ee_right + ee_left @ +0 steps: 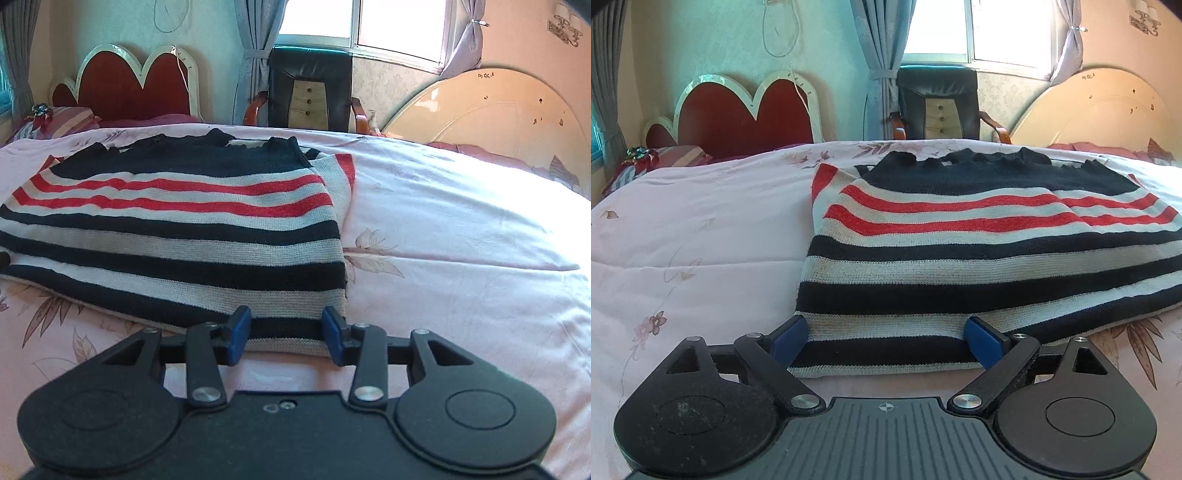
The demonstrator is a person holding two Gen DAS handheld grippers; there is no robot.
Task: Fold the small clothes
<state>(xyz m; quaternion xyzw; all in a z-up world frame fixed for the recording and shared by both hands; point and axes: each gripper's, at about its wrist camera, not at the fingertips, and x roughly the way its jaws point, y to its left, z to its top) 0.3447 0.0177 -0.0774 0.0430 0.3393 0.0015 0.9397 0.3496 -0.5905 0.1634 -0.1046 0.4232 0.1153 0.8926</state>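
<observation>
sweater (960,258): striped, folded flat on floral bedspread (683,240)
left gripper (886,341): spread wide over near hem, no grip
right gripper (286,334): half apart, straddling hem corner, no grip

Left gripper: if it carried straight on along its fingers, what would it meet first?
Most likely the striped sweater: the left gripper stands open with the near hem between its fingers. Whether the pads already touch the knit is unclear.

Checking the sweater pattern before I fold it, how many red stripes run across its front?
2 on the sweater: upper red stripe just below the navy yoke, lower red stripe beneath it. Red also shows on the folded sleeve; more may be hidden.
</observation>
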